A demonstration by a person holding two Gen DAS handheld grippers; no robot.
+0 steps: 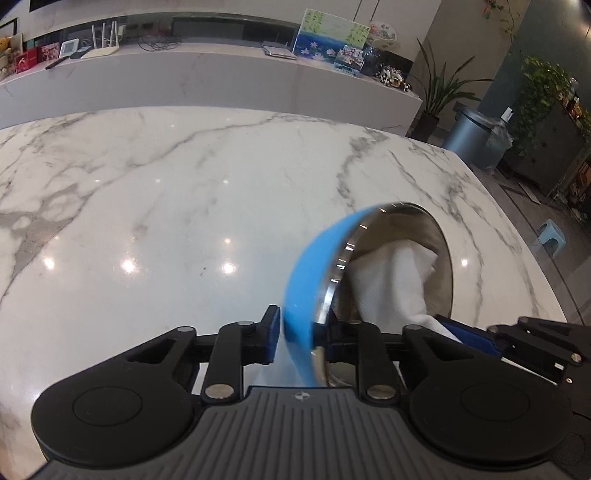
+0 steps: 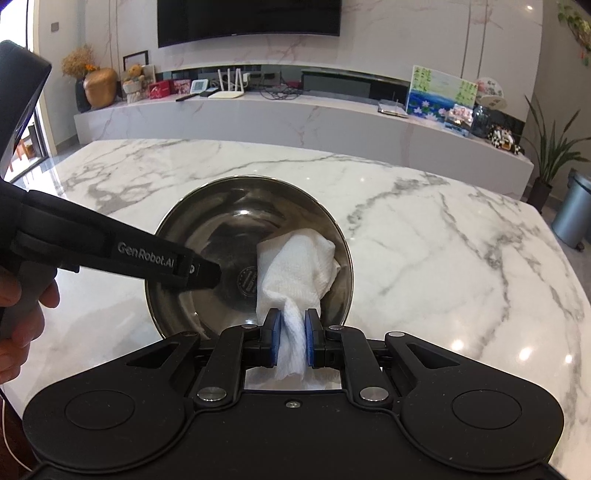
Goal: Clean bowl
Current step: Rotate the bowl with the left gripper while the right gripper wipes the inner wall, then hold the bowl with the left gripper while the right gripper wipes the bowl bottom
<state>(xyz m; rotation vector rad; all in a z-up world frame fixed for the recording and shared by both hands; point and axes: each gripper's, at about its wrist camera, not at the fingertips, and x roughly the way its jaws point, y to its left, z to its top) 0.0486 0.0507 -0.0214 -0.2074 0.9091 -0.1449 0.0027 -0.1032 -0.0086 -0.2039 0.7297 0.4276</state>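
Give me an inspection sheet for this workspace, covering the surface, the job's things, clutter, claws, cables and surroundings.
Surface: white marble table, glossy, with light reflections.
Job's things: steel bowl with blue outside, tilted up on its side; white paper towel bunched inside it.
Clutter: nothing seen on the table besides the bowl.
Claws: left claw clamped on the bowl's rim; right claw shut on the paper towel.
Cables: thin white cable at the lower left edge; wires on the far shelf.
Surroundings: wall television, router, painting, potted plant, bin.
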